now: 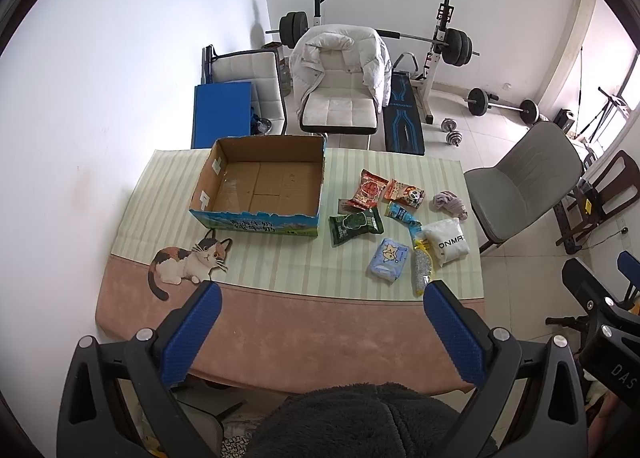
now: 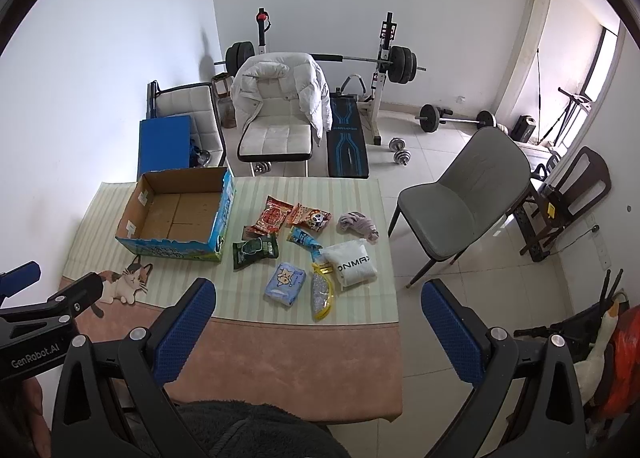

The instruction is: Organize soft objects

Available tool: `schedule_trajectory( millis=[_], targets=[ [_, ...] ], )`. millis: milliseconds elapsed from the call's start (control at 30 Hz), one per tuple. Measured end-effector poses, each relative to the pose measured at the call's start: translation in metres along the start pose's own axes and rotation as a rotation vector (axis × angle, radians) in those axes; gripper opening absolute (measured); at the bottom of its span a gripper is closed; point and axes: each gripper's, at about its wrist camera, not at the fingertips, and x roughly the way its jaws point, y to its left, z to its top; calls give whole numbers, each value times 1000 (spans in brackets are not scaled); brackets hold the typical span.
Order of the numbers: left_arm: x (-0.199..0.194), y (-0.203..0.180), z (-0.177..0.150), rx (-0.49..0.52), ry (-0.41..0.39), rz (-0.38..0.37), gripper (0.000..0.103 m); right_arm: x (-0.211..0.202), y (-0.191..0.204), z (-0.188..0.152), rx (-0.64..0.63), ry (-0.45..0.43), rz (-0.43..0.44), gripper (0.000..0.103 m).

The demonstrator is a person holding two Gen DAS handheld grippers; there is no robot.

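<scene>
An open cardboard box (image 1: pixel 260 185) (image 2: pixel 180 211) stands empty at the table's far left. To its right lie several soft packs: a red snack bag (image 1: pixel 369 189) (image 2: pixel 273 216), a panda bag (image 1: pixel 406 193) (image 2: pixel 311 216), a green pack (image 1: pixel 355 225) (image 2: pixel 256 250), a blue tissue pack (image 1: pixel 389 259) (image 2: pixel 285 282), a white pouch (image 1: pixel 447 242) (image 2: pixel 352 264), a yellow mesh bag (image 1: pixel 422 268) (image 2: pixel 322 294) and a crumpled purple cloth (image 1: pixel 449 203) (image 2: pixel 358 223). My left gripper (image 1: pixel 324 298) and right gripper (image 2: pixel 318 296) hover open above the near edge, holding nothing.
A striped mat with a cat picture (image 1: pixel 188 262) covers the table (image 1: pixel 304 338). A grey chair (image 2: pixel 460 201) stands right of the table. White chairs (image 1: pixel 340 97), a weight bench and dumbbells are behind it. A dark fleece sleeve (image 1: pixel 360 422) is below.
</scene>
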Motion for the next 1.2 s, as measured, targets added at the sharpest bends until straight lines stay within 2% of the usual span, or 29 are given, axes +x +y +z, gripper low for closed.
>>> schedule_trajectory(
  millis=[1200],
  targets=[
    [-4,-3,1,-4,-4,-1,103,-14,0,3,-12,-17,10,103]
  ],
)
